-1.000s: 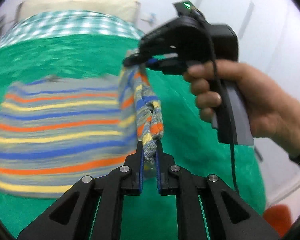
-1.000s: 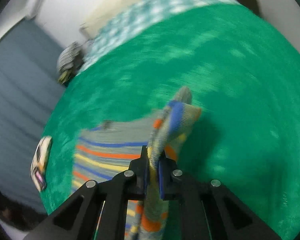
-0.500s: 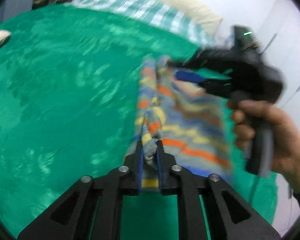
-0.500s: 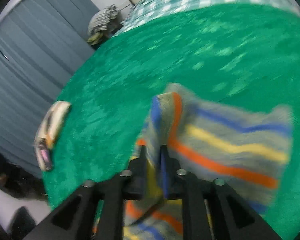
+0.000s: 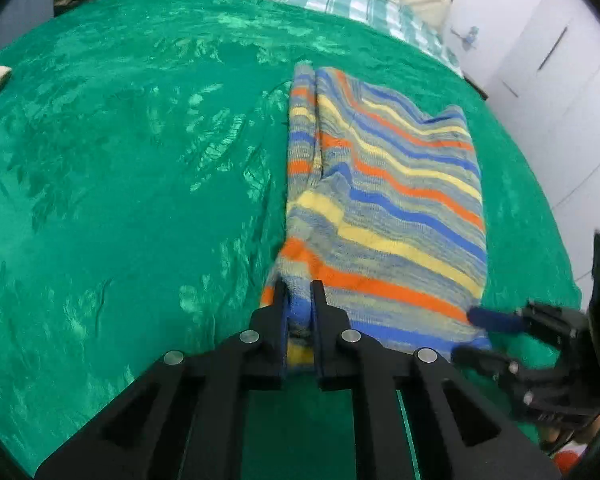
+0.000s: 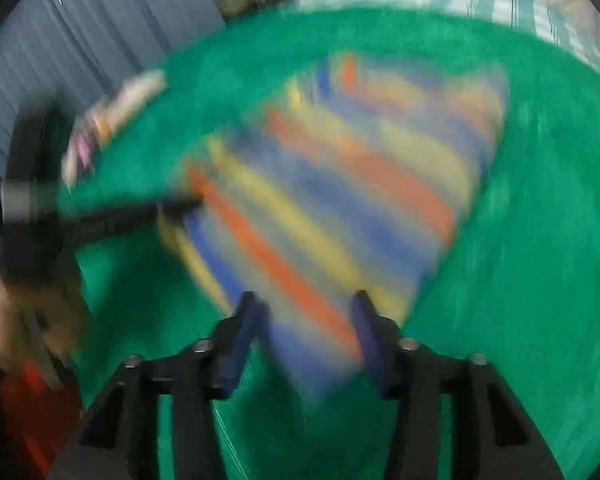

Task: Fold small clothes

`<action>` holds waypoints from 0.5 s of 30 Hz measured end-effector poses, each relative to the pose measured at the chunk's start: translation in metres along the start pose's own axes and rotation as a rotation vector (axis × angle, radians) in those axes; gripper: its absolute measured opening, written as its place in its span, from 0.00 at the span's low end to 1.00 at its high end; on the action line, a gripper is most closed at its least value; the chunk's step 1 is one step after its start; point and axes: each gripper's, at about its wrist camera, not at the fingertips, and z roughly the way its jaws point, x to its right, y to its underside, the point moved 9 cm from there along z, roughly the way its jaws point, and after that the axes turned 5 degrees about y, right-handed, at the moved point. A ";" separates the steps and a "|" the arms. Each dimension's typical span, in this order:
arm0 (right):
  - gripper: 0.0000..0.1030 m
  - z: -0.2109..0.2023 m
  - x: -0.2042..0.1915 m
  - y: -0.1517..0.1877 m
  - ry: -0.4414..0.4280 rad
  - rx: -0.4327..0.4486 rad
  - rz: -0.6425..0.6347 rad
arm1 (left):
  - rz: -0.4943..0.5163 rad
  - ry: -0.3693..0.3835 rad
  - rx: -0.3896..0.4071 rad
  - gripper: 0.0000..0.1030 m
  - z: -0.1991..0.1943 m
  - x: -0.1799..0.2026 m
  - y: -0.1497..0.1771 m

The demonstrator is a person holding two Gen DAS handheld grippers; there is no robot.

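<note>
Near the bed's [image 5: 132, 168] right edge, the striped garment [image 5: 384, 200] is being pinned by the left tongs [image 5: 299, 300], clamped on its corner; the right tongs [image 6: 306, 320] are being held apart. Edges should be aligned before release.

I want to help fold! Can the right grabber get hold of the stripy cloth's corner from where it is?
Probably yes. The right gripper is open with the striped cloth just ahead between its fingers, nothing blocking; the view is blurry.
</note>
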 end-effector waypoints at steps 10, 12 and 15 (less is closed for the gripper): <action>0.55 -0.050 0.026 0.003 0.019 0.152 0.286 | 0.055 0.015 -0.021 0.26 -0.034 0.003 0.011; 0.71 -0.053 0.032 0.008 0.053 0.152 0.327 | 0.052 -0.021 -0.036 0.63 -0.041 -0.003 0.011; 0.79 -0.055 0.035 0.020 0.098 0.148 0.362 | 0.024 0.010 0.043 0.87 -0.059 -0.010 -0.004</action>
